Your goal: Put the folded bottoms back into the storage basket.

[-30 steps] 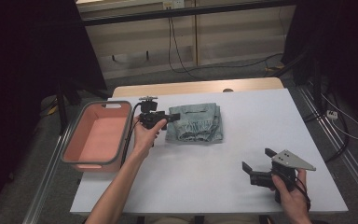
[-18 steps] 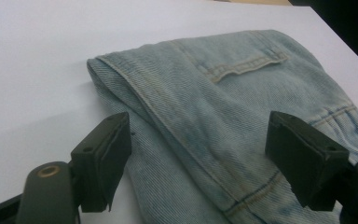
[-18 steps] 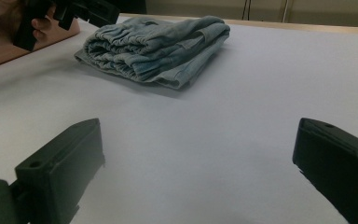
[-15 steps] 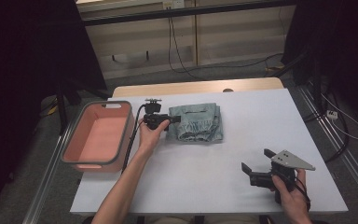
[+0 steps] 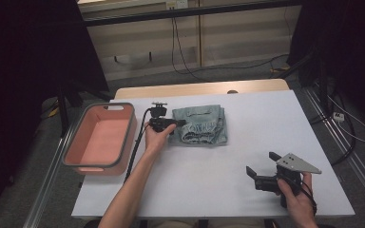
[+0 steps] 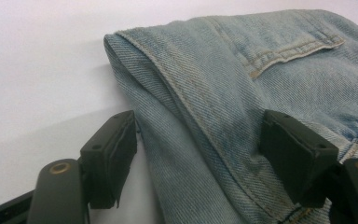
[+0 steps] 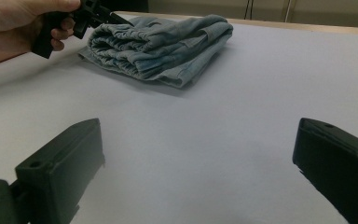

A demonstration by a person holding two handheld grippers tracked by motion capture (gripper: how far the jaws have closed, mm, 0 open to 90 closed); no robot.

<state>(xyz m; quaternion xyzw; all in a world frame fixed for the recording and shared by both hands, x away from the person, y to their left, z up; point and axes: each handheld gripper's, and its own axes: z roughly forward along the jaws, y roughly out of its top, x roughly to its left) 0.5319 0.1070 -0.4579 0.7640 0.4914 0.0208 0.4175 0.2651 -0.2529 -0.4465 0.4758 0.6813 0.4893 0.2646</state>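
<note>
1. Denim: folded jeans (image 5: 202,125) lie far-centre on the white table (image 5: 266,118), right of the pink bin (image 5: 100,140).
2. Left gripper (image 5: 178,123) straddles the jeans' left fold, jaws spread.
3. Right gripper (image 5: 261,164) hovers near-right, jaws wide apart.

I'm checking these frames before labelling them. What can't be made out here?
- Inner layers of the folded light-blue denim garment: hidden by its own folds, all views.
- Near inner wall of the pink plastic tub: hidden by its rim, high view.
- Left gripper: whether its jaws touch the denim, unclear.

Jeans (image 6: 242,93): faded twill denim; table (image 5: 266,123): smooth matt white; bin (image 5: 76,159): probably plastic.
</note>
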